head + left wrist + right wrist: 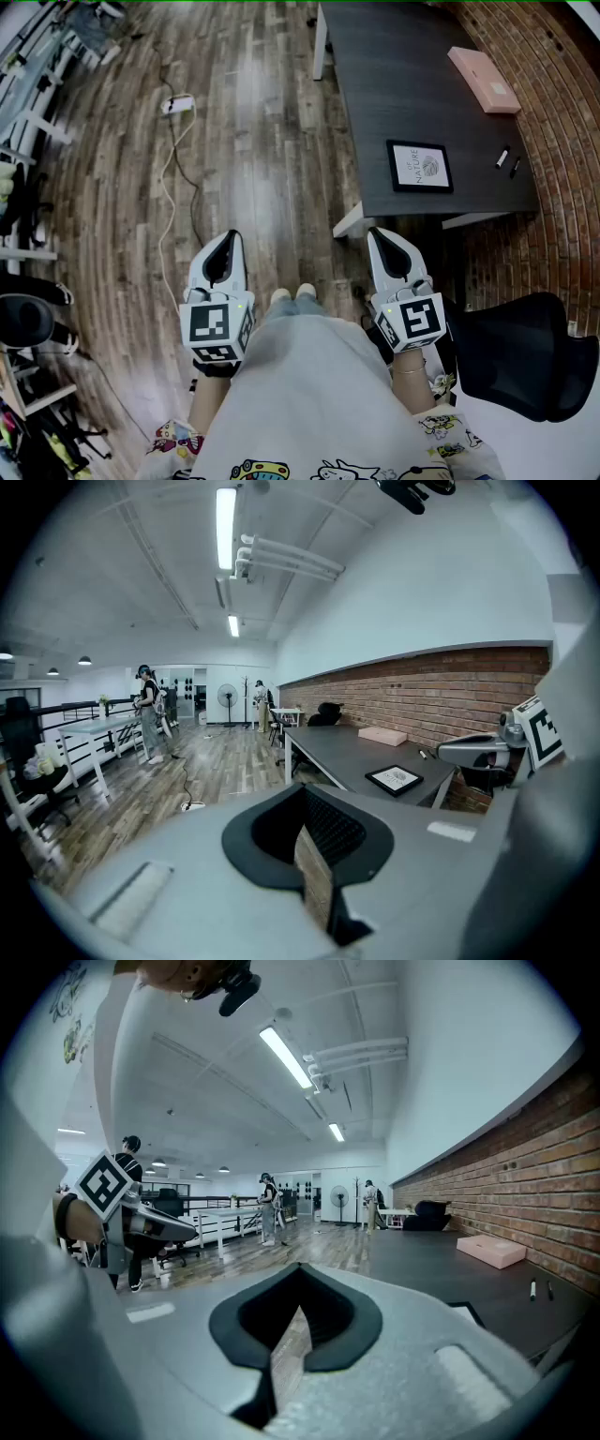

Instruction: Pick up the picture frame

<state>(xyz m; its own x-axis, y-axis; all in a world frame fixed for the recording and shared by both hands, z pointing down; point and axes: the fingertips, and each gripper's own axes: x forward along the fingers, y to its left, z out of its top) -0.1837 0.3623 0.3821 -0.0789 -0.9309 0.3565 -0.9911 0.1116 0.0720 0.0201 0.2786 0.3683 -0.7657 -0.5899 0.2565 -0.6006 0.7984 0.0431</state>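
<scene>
A black picture frame (419,167) with a white print lies flat near the front edge of a dark table (394,84); the left gripper view shows the frame (395,779) to the right, far off. My left gripper (225,247) is held over the wooden floor, jaws shut and empty. My right gripper (385,242) is also shut and empty, just short of the table's near edge, well back from the frame. In the right gripper view only a corner of the frame (467,1312) peeks out beside the jaws.
A pink flat box (484,79) and two markers (507,161) lie on the table by the brick wall. A black office chair (525,352) stands at my right. A power strip with a cable (176,104) lies on the floor. People stand far down the room.
</scene>
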